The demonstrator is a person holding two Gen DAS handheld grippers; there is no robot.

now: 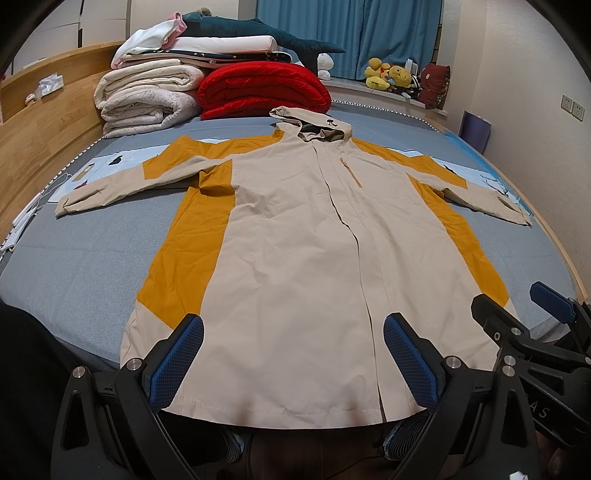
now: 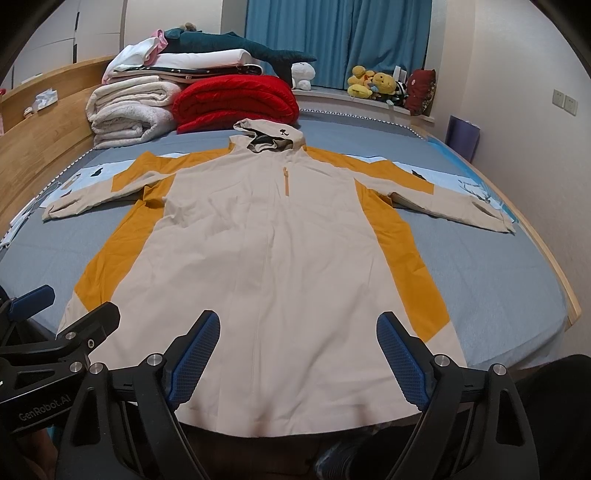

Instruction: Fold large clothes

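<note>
On a bed [image 1: 74,266] with a grey-blue cover, a long hooded jacket [image 1: 295,258] lies flat and face up, beige down the middle with mustard-yellow panels on the sides and shoulders. Its sleeves spread out to either side, its hood [image 1: 314,125] points toward the far end of the bed, and its hem reaches the near edge, just beneath both grippers. A small dark emblem sits on the hood; its shape is too small to make out.

The left gripper [image 1: 293,354] hangs above the hem with its blue-padded fingers [image 1: 177,363] spread wide, holding nothing. The right gripper [image 2: 297,356] hangs beside it, fingers [image 2: 404,363] also wide apart and empty. Each gripper shows at the edge of the other's view; white lettering on the left gripper's body, seen from the right wrist, reads "GenRobot.AI".

At the far end of the bed sit folded white blankets [image 1: 144,99] and a folded red blanket [image 1: 262,90], with a dark teal plush whale [image 1: 258,31] on top of the pile. Yellow plush toys [image 1: 388,75] rest on a ledge below blue curtains [image 1: 351,33]. A wooden headboard [image 1: 44,122] runs along the left side.
</note>
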